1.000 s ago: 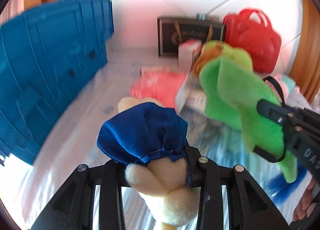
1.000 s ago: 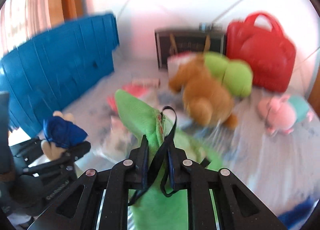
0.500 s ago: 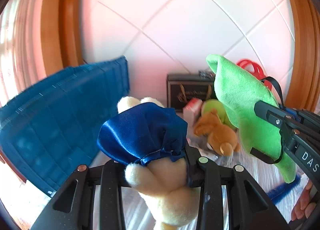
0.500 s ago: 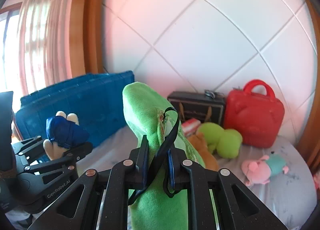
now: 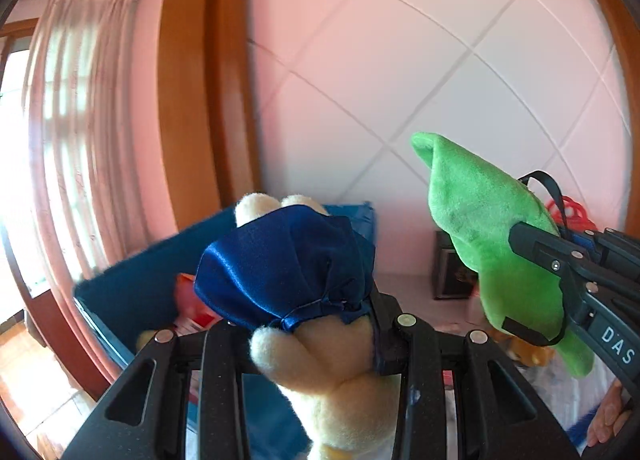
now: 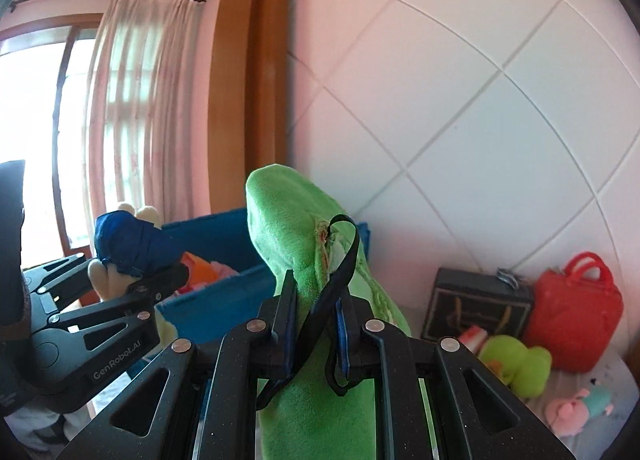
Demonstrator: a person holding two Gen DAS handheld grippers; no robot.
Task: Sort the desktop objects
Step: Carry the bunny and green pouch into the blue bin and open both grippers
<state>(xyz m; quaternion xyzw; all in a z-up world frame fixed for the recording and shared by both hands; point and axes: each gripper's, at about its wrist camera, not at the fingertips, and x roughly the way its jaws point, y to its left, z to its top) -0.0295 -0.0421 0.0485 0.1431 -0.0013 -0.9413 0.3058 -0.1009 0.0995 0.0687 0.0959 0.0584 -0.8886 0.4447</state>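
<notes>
Both grippers are holding toys aloft: left gripper (image 5: pixel 320 336) fingers clamping the cream doll (image 5: pixel 332 360), right gripper (image 6: pixel 316 324) fingers pinching the green plush (image 6: pixel 296 236), both nearing the blue bin (image 6: pixel 224 300) at the worktop's left edge, likely for dropping in.

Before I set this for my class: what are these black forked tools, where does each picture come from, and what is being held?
No robot here: a person carries two tools, each with a fisheye camera looking along its fingers. One picture comes from each.

The left hand-held gripper is clamped on a cream plush toy in a blue satin dress. The right hand-held gripper pinches a green plush toy with a black strap.

Behind stands a blue crate. On the surface lie a red bag, a dark box and more plush toys.
</notes>
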